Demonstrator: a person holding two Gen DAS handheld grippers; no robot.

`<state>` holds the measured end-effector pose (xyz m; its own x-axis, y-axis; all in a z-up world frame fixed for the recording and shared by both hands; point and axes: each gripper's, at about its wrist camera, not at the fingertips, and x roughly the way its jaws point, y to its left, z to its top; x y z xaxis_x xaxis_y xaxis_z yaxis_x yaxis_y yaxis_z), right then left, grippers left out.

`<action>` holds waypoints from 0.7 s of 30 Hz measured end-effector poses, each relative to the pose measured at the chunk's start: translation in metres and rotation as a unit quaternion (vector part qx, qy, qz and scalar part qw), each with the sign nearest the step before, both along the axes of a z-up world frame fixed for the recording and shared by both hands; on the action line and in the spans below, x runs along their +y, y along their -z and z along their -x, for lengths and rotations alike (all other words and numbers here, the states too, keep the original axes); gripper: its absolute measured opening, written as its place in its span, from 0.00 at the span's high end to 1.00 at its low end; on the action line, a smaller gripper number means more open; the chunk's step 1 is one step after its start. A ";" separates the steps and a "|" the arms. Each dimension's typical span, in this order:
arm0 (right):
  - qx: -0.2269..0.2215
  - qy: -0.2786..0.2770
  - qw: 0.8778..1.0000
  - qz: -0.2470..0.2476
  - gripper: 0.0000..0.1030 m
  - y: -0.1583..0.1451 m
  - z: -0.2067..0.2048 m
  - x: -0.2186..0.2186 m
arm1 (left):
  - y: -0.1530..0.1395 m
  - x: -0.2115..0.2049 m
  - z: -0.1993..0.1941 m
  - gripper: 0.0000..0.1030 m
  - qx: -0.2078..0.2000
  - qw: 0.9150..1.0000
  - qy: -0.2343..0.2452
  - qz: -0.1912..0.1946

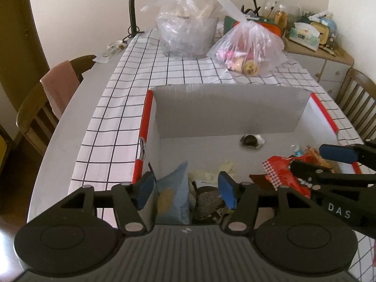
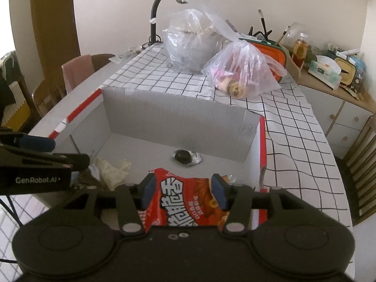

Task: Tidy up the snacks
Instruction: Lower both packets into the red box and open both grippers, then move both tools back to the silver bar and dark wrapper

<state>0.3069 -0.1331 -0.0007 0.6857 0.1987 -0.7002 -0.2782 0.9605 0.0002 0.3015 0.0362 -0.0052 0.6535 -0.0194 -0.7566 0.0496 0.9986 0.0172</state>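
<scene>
While the red snack bag [image 2: 188, 202] lies between the open jaws of the right gripper [image 2: 184, 191] in the cardboard box [image 2: 178, 117], it looks light, crinkly and slippery; I would pinch its sealed edge. The left gripper [image 1: 185, 191] stands open over a blue snack bag [image 1: 174, 195].

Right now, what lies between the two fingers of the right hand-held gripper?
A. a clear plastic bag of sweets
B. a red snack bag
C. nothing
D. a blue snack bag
B: in the right wrist view, the red snack bag sits between the blue pads of the right hand-held gripper, inside the cardboard box; the blue snack bag is at the left hand-held gripper.
</scene>
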 end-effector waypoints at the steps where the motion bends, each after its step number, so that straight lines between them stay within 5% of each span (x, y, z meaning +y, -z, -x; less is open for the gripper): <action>1: -0.003 -0.001 1.000 -0.002 0.45 -0.003 0.003 -0.001 | -0.002 0.000 0.002 0.39 -0.002 1.000 0.000 0.002; 21: -0.043 -0.018 0.998 -0.039 0.21 -0.051 0.076 -0.016 | -0.046 -0.004 0.065 0.23 -0.046 0.999 0.006 0.022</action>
